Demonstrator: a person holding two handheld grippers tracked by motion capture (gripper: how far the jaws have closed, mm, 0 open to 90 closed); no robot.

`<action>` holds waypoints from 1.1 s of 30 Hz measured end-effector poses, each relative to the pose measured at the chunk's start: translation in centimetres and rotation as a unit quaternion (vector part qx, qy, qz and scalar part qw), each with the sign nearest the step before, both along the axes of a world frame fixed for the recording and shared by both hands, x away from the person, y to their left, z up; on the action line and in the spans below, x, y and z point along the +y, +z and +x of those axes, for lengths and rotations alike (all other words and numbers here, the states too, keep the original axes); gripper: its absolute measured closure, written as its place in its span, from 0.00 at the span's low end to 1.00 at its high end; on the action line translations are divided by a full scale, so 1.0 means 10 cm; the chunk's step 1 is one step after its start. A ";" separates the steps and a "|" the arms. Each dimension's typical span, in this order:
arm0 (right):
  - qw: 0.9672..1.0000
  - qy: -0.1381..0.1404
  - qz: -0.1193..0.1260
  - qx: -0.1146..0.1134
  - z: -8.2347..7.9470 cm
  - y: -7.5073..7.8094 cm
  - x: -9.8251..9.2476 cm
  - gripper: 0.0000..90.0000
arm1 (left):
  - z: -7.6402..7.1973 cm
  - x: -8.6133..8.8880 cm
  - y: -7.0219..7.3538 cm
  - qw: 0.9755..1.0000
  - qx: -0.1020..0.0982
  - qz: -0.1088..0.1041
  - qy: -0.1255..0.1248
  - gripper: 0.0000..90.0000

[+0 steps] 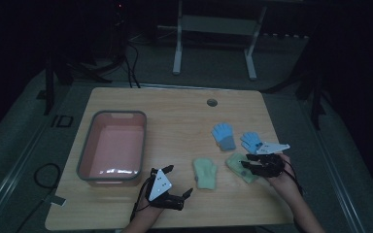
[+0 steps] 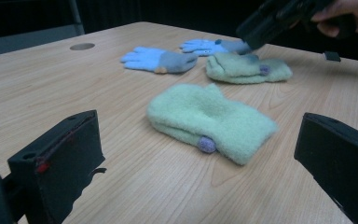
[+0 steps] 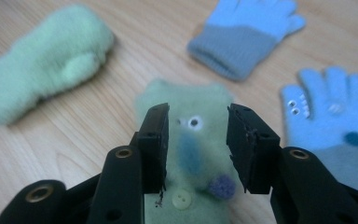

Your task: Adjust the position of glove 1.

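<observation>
Two pale green mittens and two blue gloves lie on the wooden table. My right gripper (image 1: 246, 164) (image 3: 198, 121) hovers open just over the right green mitten (image 1: 234, 161) (image 3: 186, 100), one jaw on each side of its sewn-on face, with neither pad pressing on it. The left green mitten (image 1: 205, 172) (image 2: 209, 119) lies flat ahead of my left gripper (image 1: 177, 180), whose jaws stand wide open and hold nothing. One blue glove (image 1: 223, 136) (image 3: 247, 32) lies farther back, and the other blue glove (image 1: 250, 141) (image 3: 335, 107) is beside the right gripper.
A pink bin with a grey rim (image 1: 112, 113) stands on the table's left half, just left of the left gripper. A round cable hole (image 1: 211, 102) is near the far edge. Bare wood lies between the bin and the gloves.
</observation>
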State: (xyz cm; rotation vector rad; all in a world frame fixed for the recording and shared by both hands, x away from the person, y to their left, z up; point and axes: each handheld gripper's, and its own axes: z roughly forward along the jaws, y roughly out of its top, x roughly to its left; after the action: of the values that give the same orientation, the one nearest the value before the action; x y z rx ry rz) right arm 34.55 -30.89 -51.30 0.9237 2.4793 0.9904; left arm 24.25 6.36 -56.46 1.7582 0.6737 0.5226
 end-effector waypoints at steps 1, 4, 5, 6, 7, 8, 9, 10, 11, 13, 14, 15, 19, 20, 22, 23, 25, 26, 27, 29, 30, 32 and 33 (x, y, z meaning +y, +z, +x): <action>1.000 0.001 -0.002 -0.001 0.01 -0.04 0.00 0.65 | 0.00 0.00 0.00 1.000 0.000 0.000 0.000 0.01; 1.000 0.006 -0.002 0.008 0.04 -0.16 0.02 0.64 | 0.00 0.00 0.00 1.000 -0.001 0.000 -0.001 0.01; 1.000 0.007 -0.007 0.007 0.05 -0.20 0.04 0.61 | 0.00 0.00 0.00 1.000 -0.001 0.001 -0.001 0.01; 1.000 0.007 -0.015 0.010 0.05 -0.25 0.05 0.60 | 0.00 0.00 0.00 1.000 -0.002 0.001 -0.001 0.01; 1.000 0.007 -0.010 0.012 0.05 -0.28 0.05 0.61 | 0.00 0.00 0.00 1.000 -0.002 0.001 -0.001 0.01; 1.000 0.006 -0.006 0.011 0.05 -0.29 0.04 0.62 | 0.00 0.00 0.00 1.000 -0.002 0.001 -0.001 0.01; 1.000 0.005 -0.004 0.010 0.04 -0.30 0.03 0.66 | 0.00 0.00 0.00 1.000 -0.002 0.001 -0.001 0.01; 1.000 0.003 0.002 0.013 0.04 -0.31 0.03 0.69 | 0.00 0.00 0.00 1.000 -0.002 0.001 -0.001 0.01; 1.000 0.002 0.005 0.010 0.02 -0.33 0.03 0.72 | 0.00 0.00 0.00 1.000 -0.001 0.001 0.000 0.01; 1.000 -0.006 0.005 0.006 -0.02 -0.34 0.06 0.79 | 0.00 0.00 0.00 1.000 -0.001 0.001 0.000 0.01; 1.000 -0.006 0.005 0.006 -0.02 -0.34 0.06 0.79 | 0.00 0.00 0.00 1.000 -0.002 0.002 -0.001 0.01; 1.000 -0.011 0.003 0.005 -0.03 -0.33 0.07 0.81 | -0.01 0.00 0.00 1.000 -0.003 0.003 -0.001 0.01; 0.999 -0.040 -0.001 0.010 -0.06 -0.32 0.13 0.91 | -0.01 0.00 0.00 1.000 -0.004 0.003 -0.001 0.01; 0.999 -0.051 0.000 0.009 -0.08 -0.32 0.15 0.92 | -0.01 0.00 0.00 1.000 -0.004 0.003 -0.001 0.01; 0.997 -0.079 0.003 0.013 -0.10 -0.29 0.19 0.94 | -0.01 0.00 0.00 1.000 -0.002 0.004 0.001 0.01; 0.996 -0.090 0.005 0.013 -0.11 -0.26 0.21 0.94 | -0.01 0.00 0.00 1.000 -0.002 0.005 0.000 0.01; 0.996 -0.090 0.010 0.018 -0.15 -0.19 0.26 0.94 | -0.01 0.00 0.00 1.000 -0.003 0.005 0.000 0.01; 0.995 -0.098 0.013 0.010 -0.18 -0.14 0.29 0.94 | -0.01 0.00 0.00 1.000 -0.003 0.005 -0.001 0.01; 0.995 -0.100 0.018 0.012 -0.20 -0.10 0.32 0.94 | -0.01 0.00 0.00 1.000 -0.003 0.005 -0.001 0.01; 0.993 -0.116 0.032 0.006 -0.23 -0.02 0.35 0.94 | -0.01 0.00 0.00 1.000 -0.003 0.005 -0.001 0.01; 0.992 -0.124 0.038 0.004 -0.26 0.03 0.37 0.94 | -0.01 0.00 0.00 1.000 -0.003 0.005 -0.001 0.01; 0.987 -0.149 0.053 -0.004 -0.31 0.12 0.41 0.94 | -0.01 0.00 0.00 1.000 -0.003 0.005 -0.001 0.01; 0.983 -0.170 0.061 -0.008 -0.36 0.19 0.44 0.94 | -0.01 0.00 0.00 1.000 -0.003 0.005 -0.001 0.01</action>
State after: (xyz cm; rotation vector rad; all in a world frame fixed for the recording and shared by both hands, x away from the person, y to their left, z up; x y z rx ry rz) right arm 30.99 -26.53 -49.37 1.3187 2.1648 1.0322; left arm 24.16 6.33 -56.45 1.7663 0.6670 0.5310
